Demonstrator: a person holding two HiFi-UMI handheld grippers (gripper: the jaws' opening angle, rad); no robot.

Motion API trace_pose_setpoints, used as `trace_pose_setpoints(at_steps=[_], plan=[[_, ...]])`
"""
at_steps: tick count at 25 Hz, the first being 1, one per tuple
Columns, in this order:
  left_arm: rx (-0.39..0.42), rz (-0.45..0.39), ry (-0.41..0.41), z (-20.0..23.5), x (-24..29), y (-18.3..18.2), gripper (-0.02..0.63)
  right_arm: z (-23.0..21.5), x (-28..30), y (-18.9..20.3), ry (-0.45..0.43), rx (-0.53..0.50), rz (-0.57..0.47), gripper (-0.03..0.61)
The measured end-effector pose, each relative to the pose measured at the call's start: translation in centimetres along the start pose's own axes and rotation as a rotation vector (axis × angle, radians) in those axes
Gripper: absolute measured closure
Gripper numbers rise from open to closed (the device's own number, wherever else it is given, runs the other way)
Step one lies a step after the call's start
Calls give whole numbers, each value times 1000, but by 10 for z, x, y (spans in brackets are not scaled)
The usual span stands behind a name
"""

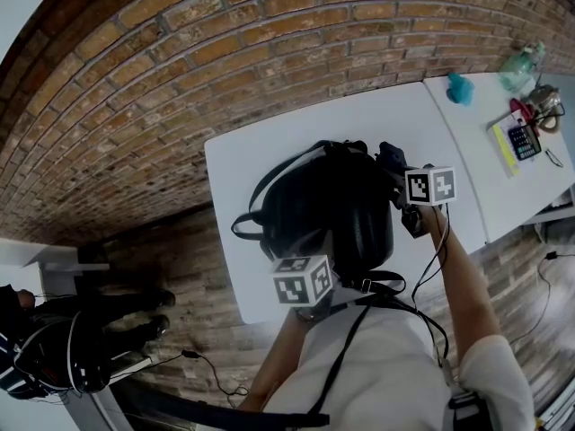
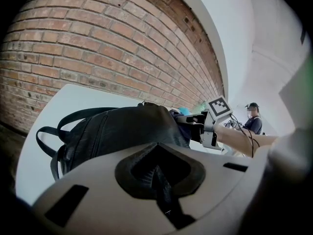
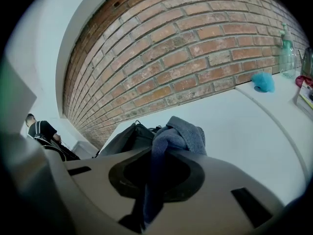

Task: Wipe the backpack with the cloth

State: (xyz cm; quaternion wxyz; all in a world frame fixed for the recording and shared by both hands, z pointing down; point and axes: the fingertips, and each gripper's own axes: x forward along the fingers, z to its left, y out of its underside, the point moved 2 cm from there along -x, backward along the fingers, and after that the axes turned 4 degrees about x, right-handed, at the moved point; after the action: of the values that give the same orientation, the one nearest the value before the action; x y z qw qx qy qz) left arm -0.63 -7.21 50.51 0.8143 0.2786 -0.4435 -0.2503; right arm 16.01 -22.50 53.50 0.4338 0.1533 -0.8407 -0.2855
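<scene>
A black backpack [image 1: 332,206] lies on the white table [image 1: 243,169], its straps trailing to the left. My left gripper [image 1: 307,263] sits at the bag's near edge. In the left gripper view, the left gripper [image 2: 159,174] looks shut on a fold of black backpack [image 2: 122,131] material. My right gripper [image 1: 397,171] is at the bag's right side. A grey-blue cloth [image 3: 182,133] is pinched in the right gripper [image 3: 154,173] and bunches up ahead of the jaws, over the backpack [image 3: 126,138]. The right gripper [image 2: 206,125] also shows in the left gripper view.
A brick wall [image 1: 225,52] runs behind the table. A second white table [image 1: 512,187] to the right holds a teal object [image 1: 460,88], a bottle [image 1: 521,65] and a calculator [image 1: 523,139]. A person [image 1: 54,339] sits at far left. Cables lie on the floor.
</scene>
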Motion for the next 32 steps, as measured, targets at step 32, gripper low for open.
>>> trace_pose_setpoints(at_steps=[32], plan=[[17,9,35,-15,1,8,609,22,-60,88,-61,91,22,541]])
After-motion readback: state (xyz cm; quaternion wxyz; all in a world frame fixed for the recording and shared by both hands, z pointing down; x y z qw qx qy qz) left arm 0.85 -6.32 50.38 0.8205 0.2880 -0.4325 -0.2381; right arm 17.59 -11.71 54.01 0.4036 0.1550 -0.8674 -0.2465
